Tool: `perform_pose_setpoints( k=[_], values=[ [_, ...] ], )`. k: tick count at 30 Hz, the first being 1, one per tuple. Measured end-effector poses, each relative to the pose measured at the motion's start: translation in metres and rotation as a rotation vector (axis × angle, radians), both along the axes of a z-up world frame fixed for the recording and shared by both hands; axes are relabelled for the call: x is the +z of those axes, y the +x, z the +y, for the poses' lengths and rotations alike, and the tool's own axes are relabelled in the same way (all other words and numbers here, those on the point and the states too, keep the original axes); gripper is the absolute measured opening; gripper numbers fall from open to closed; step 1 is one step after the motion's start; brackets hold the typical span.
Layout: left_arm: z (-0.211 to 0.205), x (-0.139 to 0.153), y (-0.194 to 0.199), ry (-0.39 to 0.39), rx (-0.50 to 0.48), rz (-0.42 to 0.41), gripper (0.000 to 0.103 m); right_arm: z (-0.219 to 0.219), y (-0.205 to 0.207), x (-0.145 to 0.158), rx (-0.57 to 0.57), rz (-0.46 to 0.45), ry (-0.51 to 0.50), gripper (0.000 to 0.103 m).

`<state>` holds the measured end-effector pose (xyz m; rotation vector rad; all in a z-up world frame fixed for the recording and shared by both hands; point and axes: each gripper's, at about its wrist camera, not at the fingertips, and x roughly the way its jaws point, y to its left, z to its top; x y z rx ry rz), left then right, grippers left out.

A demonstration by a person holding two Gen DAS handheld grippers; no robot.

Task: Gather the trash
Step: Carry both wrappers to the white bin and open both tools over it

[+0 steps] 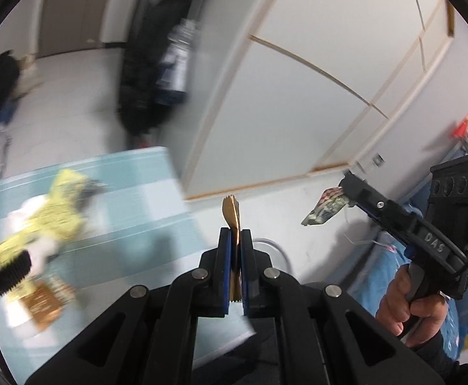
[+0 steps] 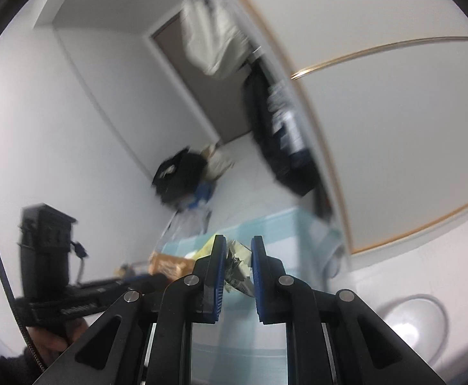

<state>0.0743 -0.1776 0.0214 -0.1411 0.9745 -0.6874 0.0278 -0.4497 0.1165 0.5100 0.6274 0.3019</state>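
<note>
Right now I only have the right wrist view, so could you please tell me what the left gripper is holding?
Observer: The left gripper is shut on a thin flat gold-brown wrapper with a serrated top edge, held upright.
Operator: Thank you. How does my own piece look from that side?
Observer: The crumpled printed foil wrapper hangs from the tip of the right gripper, clear of the table.
Operator: Is any trash left on the table?
Observer: Yes, a crumpled yellow printed wrapper with white tissue lies on the pale blue striped table; the view is blurred.
</note>
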Motion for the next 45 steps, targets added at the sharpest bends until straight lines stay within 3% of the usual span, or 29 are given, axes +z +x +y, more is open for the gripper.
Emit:
perform_pose_setpoints(
  k=[7,10,16,22,33,41,45],
  values=[
    [-0.091,-0.039,0.031,0.040,-0.186,0.112,0.001,-0.092,-0.018,-0.038,-0.225,0.118,0.006,0.015],
    [-0.124,-0.063,0.037,0.079,-0.263,0.171,0.001,-0.129,-0.022,-0.075,-0.317,0.209,0.036,0.015],
    [-0.173,-0.120,0.050,0.159,-0.369,0.281,0.001,-0.165,-0.018,-0.145,-0.389,0.360,0.066,0.015],
    [-0.200,-0.162,0.053,0.215,-0.415,0.424,0.001,-0.181,-0.008,-0.207,-0.395,0.490,0.116,0.015],
    [-0.226,-0.200,0.052,0.308,-0.450,0.542,0.001,-0.183,-0.022,-0.294,-0.348,0.690,0.162,0.017],
    [-0.233,-0.215,0.053,0.344,-0.464,0.569,0.001,-0.176,-0.024,-0.316,-0.328,0.767,0.139,0.028],
    [-0.234,-0.221,0.052,0.359,-0.462,0.591,0.001,-0.182,-0.028,-0.312,-0.370,0.747,0.131,0.043]
  ],
)
